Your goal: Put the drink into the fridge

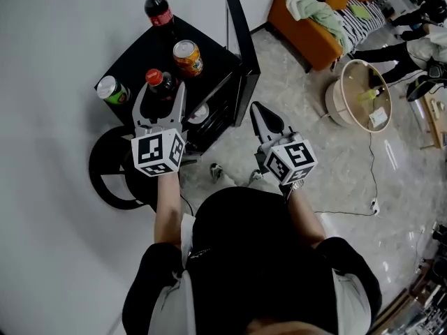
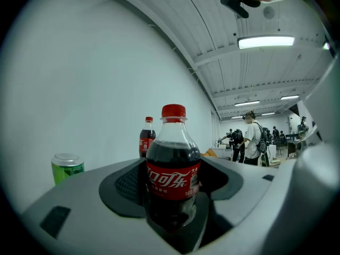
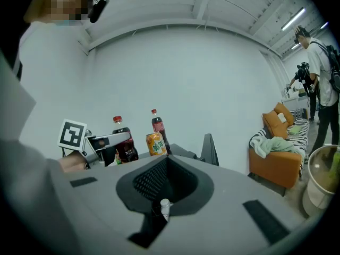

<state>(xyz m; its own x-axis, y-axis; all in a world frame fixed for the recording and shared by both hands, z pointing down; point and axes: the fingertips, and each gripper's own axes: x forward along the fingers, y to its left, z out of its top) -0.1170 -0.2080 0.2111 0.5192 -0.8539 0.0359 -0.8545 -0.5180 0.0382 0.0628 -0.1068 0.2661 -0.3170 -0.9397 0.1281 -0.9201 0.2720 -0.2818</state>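
Just a dark cola bottle [image 2: 172, 179], red-capped, red-labelled.

Evenly bright, lit by a ceiling strip light [image 2: 265, 41] blown out to white. Heavy fisheye bending and black corners in both gripper views. Sharp on the cola bottle [image 2: 172, 169], soft sheen on the pale floor [image 1: 335, 166]

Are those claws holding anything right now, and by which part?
The left gripper clamps the red-capped plastic cola bottle round its lower body. The right gripper, jaws together, holds nothing.
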